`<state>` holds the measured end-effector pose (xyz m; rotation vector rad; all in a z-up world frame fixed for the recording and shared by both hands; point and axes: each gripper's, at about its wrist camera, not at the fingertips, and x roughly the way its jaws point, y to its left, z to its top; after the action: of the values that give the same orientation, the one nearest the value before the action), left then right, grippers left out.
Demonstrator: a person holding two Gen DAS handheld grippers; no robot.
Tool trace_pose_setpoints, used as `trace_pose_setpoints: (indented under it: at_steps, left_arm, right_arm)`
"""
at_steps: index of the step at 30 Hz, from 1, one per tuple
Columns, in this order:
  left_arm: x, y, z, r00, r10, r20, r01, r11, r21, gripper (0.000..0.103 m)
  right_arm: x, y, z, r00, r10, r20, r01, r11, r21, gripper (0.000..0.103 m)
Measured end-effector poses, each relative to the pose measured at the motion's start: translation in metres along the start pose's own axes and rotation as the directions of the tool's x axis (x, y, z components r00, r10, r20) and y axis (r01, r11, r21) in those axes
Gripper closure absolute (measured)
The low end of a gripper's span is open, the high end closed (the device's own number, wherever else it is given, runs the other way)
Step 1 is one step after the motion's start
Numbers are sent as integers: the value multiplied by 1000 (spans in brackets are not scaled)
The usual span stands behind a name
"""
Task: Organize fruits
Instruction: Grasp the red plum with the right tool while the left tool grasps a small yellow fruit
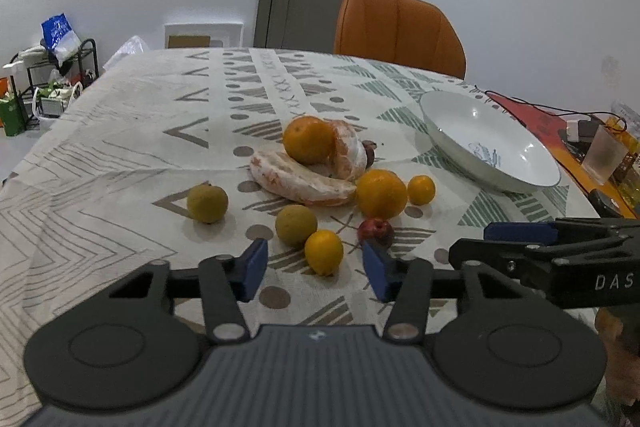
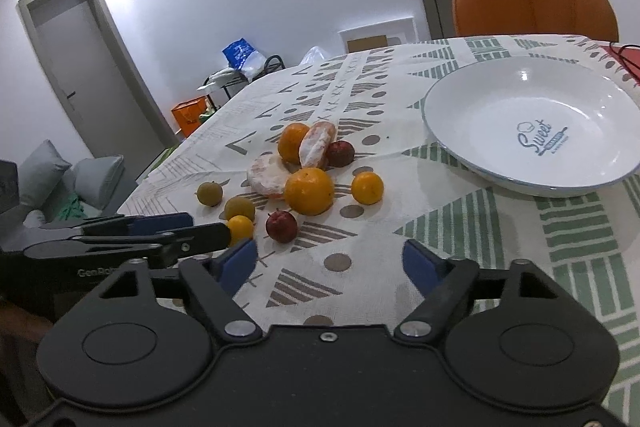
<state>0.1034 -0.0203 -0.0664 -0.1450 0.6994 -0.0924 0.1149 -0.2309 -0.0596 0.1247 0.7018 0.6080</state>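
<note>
Hovering low over the surface (image 1: pixel 120 155), the left tool (image 1: pixel 316 265) has its blue pads apart, a small yellow-orange citrus (image 1: pixel 324 251) sitting in the gap between them with daylight on both sides, nothing clamped. Right tool (image 2: pixel 330 265) also apart, only patterned cloth between its pads, nothing held. Right tool shows from the side at the right edge of the left wrist view; left tool likewise at the left of the right wrist view.

Fruit is clustered mid-surface: 2 large oranges, far one (image 1: pixel 309 139) leaning on a peeled citrus piece (image 1: pixel 350 151), near one (image 1: pixel 381 194) just beside a 2nd small orange citrus (image 1: pixel 421 189). A long peeled citrus wedge (image 1: pixel 300 181) lies between the big oranges. 2 greenish-brown round fruits, one (image 1: pixel 207 203) off to the left, one (image 1: pixel 296 225) touching or nearly touching the small citrus in the gap. Small red fruit (image 1: pixel 375 230) just beyond the left tool's right pad; a darker red fruit (image 2: pixel 340 153) behind the peeled piece.

White bowl (image 2: pixel 452 147) with blue "Sweet" print sits right of the cluster, no fruit in it. Orange chair (image 1: pixel 396 27) at the far edge.
</note>
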Motion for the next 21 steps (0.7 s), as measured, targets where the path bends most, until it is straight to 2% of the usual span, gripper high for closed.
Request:
trace_pose_setpoints:
  at_steps: [6, 8, 9, 12, 14, 16, 21]
  left_arm:
    - [10, 2, 2, 1000, -19, -19, 19, 1000, -15, 65]
    - [11, 3, 3, 1000, -17, -20, 16, 1000, -18, 80]
    - [11, 6, 4, 999, -23, -26, 23, 999, -26, 82]
    - [8, 11, 6, 999, -35, -29, 34, 998, -49, 82]
    - [6, 14, 6, 999, -26, -24, 25, 998, -51, 82]
    - [4, 18, 6, 999, -22, -25, 20, 998, -60, 82]
    - [-1, 23, 7, 1000, -11, -11, 10, 998, -62, 82]
  right_arm:
    - [13, 1, 3, 999, 18, -28, -18, 1000, -12, 35]
    - [17, 2, 5, 999, 19, -36, -20, 1000, -11, 39]
    - [19, 1, 6, 999, 21, -38, -21, 1000, -13, 39]
    - [24, 1, 8, 999, 22, -41, -23, 1000, -14, 39]
    - [28, 2, 10, 998, 24, -51, -24, 1000, -12, 42]
    - [32, 4, 11, 997, 34, -65, -35, 999, -20, 50]
    - [40, 12, 15, 995, 52, -80, -56, 997, -52, 54]
